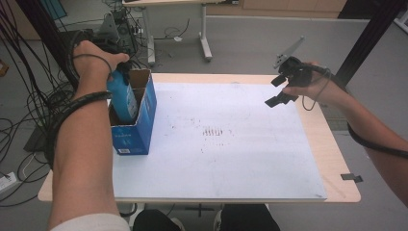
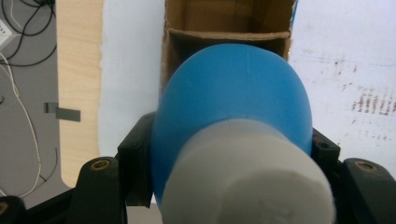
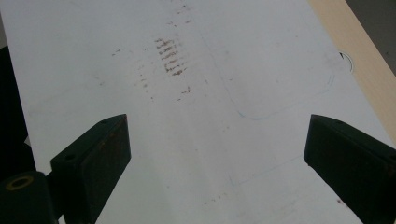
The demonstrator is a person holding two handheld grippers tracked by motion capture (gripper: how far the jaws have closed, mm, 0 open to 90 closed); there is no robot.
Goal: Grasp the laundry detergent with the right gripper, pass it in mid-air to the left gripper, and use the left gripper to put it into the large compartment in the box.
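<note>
My left gripper (image 1: 120, 72) is clamped on the blue bottle (image 1: 123, 98), jaws pressed against both sides of its body just under the white cap (image 2: 247, 182). In the left gripper view the cap points back at the camera and the bottle's rounded body points at the open top of the cardboard box (image 2: 229, 23). From the high view the bottle is upright, lower part already inside the box (image 1: 134, 130), upper part and cap end sticking out above the rim. The box has a blue outside and brown inside, flaps open, and sits at the left edge of the white sheet (image 1: 216, 144) on the table (image 1: 332, 144). Can't tell if the bottle base touches the box floor; it's hidden by the box wall.

My right gripper (image 1: 281, 89) is held up over the far right corner of the sheet, well apart from the box. Jaws spread wide, nothing between them; in the right gripper view I see bare white sheet (image 3: 210, 116) with brown smudges (image 3: 168, 56) between the two black jaws. Same smudge patch sits mid-sheet in the high view (image 1: 214, 132).
</note>
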